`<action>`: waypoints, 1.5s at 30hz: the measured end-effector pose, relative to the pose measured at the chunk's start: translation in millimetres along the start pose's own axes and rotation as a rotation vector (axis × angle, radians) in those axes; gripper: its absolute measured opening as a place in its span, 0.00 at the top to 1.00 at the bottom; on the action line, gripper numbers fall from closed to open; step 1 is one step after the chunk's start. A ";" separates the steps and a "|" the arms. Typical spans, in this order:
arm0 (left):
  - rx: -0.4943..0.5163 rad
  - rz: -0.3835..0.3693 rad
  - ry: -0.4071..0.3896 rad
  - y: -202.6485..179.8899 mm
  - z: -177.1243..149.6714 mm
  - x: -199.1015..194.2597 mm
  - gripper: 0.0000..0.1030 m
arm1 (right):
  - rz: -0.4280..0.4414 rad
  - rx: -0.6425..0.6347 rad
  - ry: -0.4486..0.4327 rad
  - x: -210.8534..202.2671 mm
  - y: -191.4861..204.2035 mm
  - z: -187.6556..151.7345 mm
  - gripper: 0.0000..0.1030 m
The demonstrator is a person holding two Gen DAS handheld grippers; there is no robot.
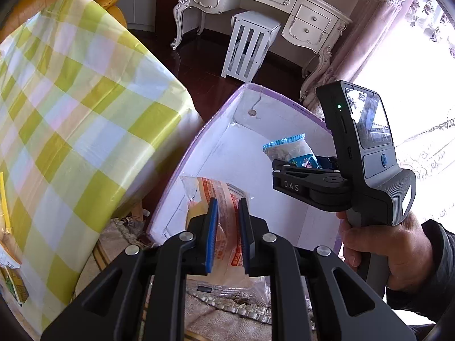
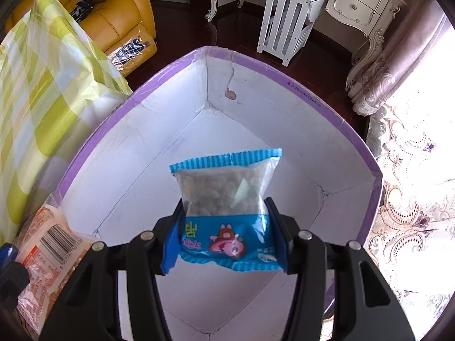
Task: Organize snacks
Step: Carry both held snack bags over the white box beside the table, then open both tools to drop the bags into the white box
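Observation:
A white box with a purple rim (image 2: 327, 105) stands on the floor beside the table; its white floor is bare in the right wrist view. My right gripper (image 2: 224, 233) is shut on a blue snack packet (image 2: 227, 199) with a clear window and a pink cartoon, held over the box's inside. My left gripper (image 1: 228, 236) is shut on an orange-and-clear snack bag (image 1: 224, 199), hanging above the box's near-left rim (image 1: 176, 176). That orange bag (image 2: 48, 244) also shows at the lower left of the right wrist view. A hand (image 1: 384, 244) holds the right gripper's handle.
A table under a yellow-green checked cloth (image 1: 79, 113) stands left of the box, with snack packs (image 1: 8, 255) at its edge. Beyond are a yellow leather sofa (image 2: 119, 17), a white slatted stool (image 2: 287, 20), an ornate white dresser (image 1: 270, 5) and patterned curtains (image 2: 412, 199).

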State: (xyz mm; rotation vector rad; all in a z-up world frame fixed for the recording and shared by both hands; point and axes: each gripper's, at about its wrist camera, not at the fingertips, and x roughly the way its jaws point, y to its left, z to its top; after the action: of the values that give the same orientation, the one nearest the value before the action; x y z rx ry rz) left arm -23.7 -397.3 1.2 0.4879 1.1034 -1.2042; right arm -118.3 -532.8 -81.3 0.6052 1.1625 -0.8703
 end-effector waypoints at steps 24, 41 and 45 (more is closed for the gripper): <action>-0.242 -0.249 -0.022 34.6 14.5 28.3 0.42 | 0.028 -0.009 -0.037 9.1 5.1 -1.0 0.34; -0.259 0.254 -0.360 72.6 -27.3 -88.7 0.22 | 0.070 -0.056 -0.122 -47.9 56.2 13.7 0.20; -0.270 0.410 -0.405 99.8 -56.0 -126.4 0.22 | 0.113 -0.121 -0.210 -76.3 84.7 13.2 0.14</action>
State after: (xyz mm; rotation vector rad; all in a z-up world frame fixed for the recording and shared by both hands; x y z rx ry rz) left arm 49.2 -256.3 63.7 0.2308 0.7541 -0.7362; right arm -51.5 -476.6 -6.8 0.4644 0.9739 -0.7420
